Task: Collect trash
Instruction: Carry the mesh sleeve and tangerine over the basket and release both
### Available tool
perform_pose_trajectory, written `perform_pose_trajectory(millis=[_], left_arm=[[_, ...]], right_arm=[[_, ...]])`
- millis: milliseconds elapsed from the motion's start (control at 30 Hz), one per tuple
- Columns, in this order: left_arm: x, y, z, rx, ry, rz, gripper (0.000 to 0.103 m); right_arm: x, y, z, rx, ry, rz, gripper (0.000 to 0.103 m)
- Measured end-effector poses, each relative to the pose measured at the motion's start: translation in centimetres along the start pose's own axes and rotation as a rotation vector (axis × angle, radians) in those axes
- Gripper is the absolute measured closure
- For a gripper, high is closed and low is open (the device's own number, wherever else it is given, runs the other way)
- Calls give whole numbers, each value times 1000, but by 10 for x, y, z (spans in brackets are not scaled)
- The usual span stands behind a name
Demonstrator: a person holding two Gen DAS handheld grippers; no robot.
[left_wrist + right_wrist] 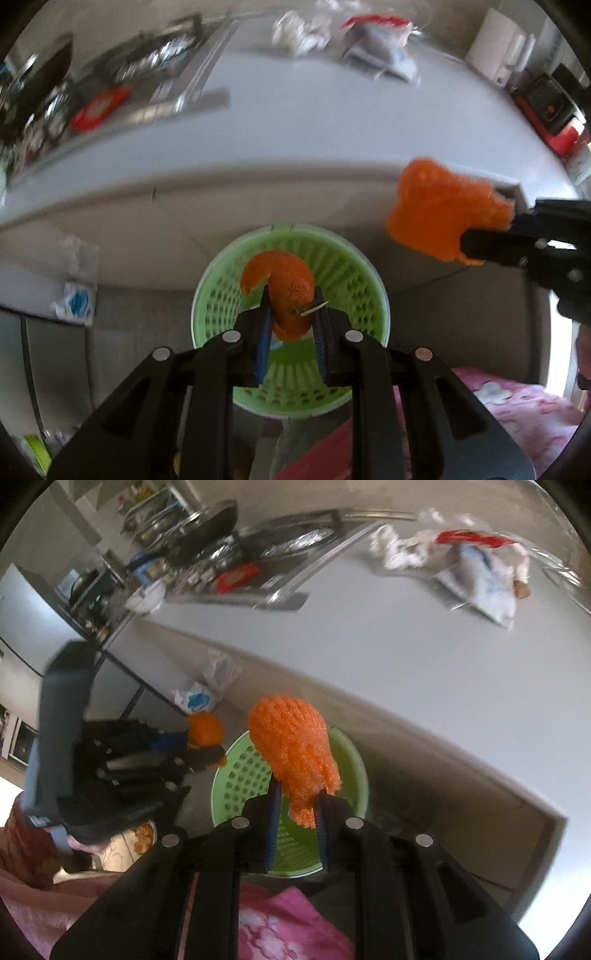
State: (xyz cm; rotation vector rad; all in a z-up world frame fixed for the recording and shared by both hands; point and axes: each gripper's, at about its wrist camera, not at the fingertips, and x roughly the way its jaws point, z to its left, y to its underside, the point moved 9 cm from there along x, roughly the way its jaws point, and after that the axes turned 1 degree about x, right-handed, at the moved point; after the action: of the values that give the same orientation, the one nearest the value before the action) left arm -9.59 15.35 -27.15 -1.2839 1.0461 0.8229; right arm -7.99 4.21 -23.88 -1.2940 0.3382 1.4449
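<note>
My left gripper (290, 314) is shut on a curled orange peel (286, 286) and holds it above the open mouth of a green perforated bin (343, 269). My right gripper (295, 805) is shut on an orange foam fruit net (293, 746), held over the same green bin (240, 779). In the left wrist view the foam net (439, 210) and right gripper (491, 240) are at the right, beside the counter edge. In the right wrist view the left gripper (195, 753) with its peel (205, 729) is at the left.
A grey counter (314, 122) runs behind the bin, with crumpled white tissues (299, 31) and a plastic bag with red trim (380, 44) at its far side. A sink area with pans and a red packet (99, 109) lies left. A pink floral cloth (288, 923) is below.
</note>
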Motion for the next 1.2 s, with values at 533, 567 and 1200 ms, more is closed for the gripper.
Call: perform_pose_trajectory(millis=[533, 567, 1200], left_arm=[[29, 59, 12, -169, 12, 31, 38], [26, 60, 14, -178, 11, 23, 38], [-38, 33, 56, -311, -55, -132, 27]], right_arm=[[23, 30, 16, -67, 67, 70, 84], [24, 31, 17, -70, 69, 71, 84], [45, 11, 19, -135, 80, 44, 35]])
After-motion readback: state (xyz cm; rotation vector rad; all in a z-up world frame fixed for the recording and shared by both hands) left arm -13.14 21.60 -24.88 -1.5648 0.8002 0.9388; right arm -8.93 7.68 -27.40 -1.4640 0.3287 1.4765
